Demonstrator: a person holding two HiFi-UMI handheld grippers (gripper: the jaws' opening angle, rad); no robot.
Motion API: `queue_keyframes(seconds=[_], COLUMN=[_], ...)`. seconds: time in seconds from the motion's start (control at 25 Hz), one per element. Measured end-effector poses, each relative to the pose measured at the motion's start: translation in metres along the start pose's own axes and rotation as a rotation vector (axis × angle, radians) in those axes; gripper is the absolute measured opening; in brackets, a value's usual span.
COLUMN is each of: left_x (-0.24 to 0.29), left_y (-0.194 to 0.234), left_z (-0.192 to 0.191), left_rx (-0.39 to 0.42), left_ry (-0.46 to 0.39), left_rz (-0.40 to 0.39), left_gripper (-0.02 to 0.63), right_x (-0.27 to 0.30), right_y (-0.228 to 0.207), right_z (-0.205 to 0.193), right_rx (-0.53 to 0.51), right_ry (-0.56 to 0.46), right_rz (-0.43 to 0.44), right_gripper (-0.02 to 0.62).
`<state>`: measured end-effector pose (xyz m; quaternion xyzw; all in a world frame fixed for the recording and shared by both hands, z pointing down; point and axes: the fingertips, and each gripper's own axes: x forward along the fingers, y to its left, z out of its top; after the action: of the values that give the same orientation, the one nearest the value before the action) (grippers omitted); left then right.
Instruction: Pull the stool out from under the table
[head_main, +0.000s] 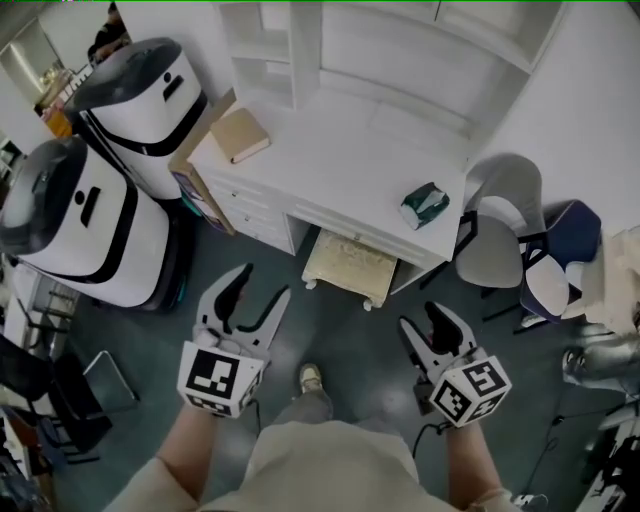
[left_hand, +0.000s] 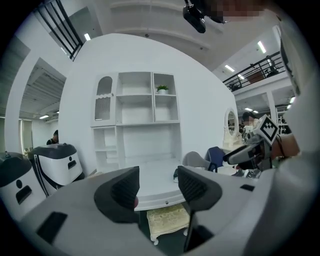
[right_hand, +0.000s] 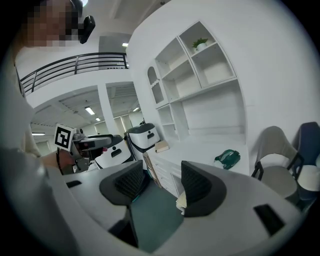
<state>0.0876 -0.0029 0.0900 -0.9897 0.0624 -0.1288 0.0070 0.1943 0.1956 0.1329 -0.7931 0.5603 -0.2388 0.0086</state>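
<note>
In the head view, the stool (head_main: 350, 265) sits partly tucked under the white surface (head_main: 340, 150), with its cream seat and near legs poking out over the floor. The left gripper (head_main: 262, 292) and right gripper (head_main: 425, 328) hover well short of it, neither touching. In the left gripper view, the fingers (left_hand: 122, 192) stand apart with nothing between them. The stool (left_hand: 167, 220) shows beyond and below them, under the surface's front edge. In the right gripper view, the fingers (right_hand: 195, 186) are likewise apart and empty, and only a cream corner of the stool (right_hand: 181, 200) peeks past one finger. The stool looks small and probably light, with a soft padded top over a stiff frame, so it should slide readily on the floor. The padding would likely give under a pinch. The firmer hold is the rigid front rim of the seat or a near leg, taken at both front corners so it comes out straight.
</note>
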Motion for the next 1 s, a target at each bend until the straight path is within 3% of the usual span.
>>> queue_keyframes(seconds=[0.44,0.8,1.0], left_x=[0.070,0.133,0.177], left_y=[0.026,0.028,0.027], left_z=[-0.051,-0.102,-0.151], left_rx=[-0.020,-0.058,-0.057], left_ry=[0.092,0.178,0.262], left_rz=[-0.117,-0.117,-0.123], left_gripper=[0.264,0.287,0.290], right_x=[0.054,0.099,0.129], right_y=[-0.039,-0.106,-0.142], right_z=[-0.029,-0.060,-0.081], right_rx=[0.072,0.122,0.147], right_ry=[0.058,0.107,0.131], right_rz=[-0.095,-0.145,-0.145], right_gripper=[0.253,0.293,0.302])
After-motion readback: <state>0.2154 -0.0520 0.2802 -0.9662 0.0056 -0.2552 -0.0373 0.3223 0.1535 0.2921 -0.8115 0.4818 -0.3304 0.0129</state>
